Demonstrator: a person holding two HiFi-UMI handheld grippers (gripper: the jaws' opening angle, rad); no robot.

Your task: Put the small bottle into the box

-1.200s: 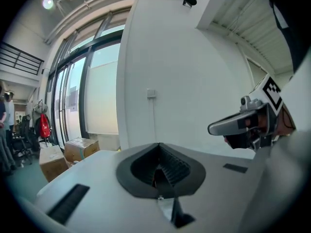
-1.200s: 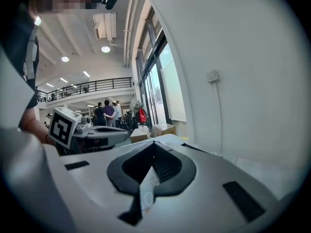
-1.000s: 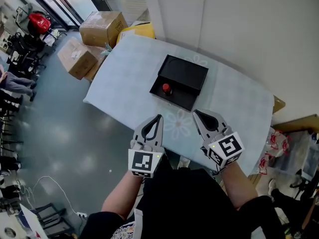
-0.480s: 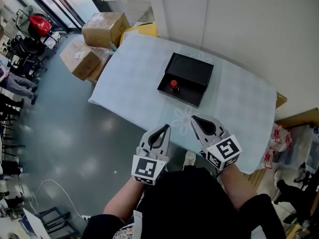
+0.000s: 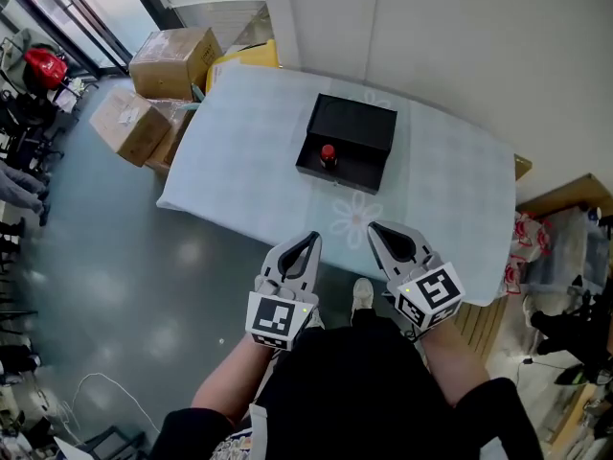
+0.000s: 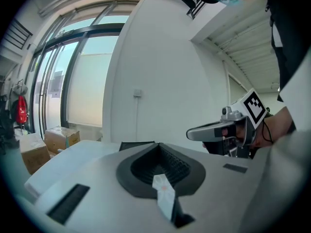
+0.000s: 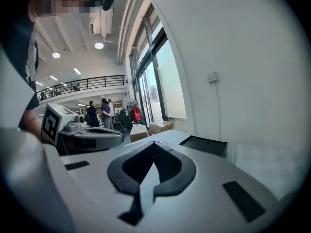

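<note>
A small bottle with a red cap [image 5: 328,153] stands upright in the front part of the open black box [image 5: 359,125]. The box lies on the table's pale blue cloth [image 5: 249,161]. My left gripper [image 5: 307,240] and right gripper [image 5: 374,229] are held side by side near my body, off the table's near edge, well short of the box. Both are shut with nothing in them. In the left gripper view the shut left gripper [image 6: 157,145] points toward the box [image 6: 137,143], with the right gripper [image 6: 210,131] beside it. The right gripper view shows the right gripper [image 7: 154,142], the box [image 7: 204,145] and the left gripper [image 7: 95,137].
Cardboard boxes [image 5: 170,60] and a yellow item [image 5: 244,57] sit on the floor past the table's far left corner. A white wall [image 5: 460,36] runs behind the table. Bags [image 5: 536,257] lie on the floor at the right. People [image 7: 104,113] stand far off.
Both grippers have drawn back from over the table's front edge toward my body. The bottle stays in the box.
</note>
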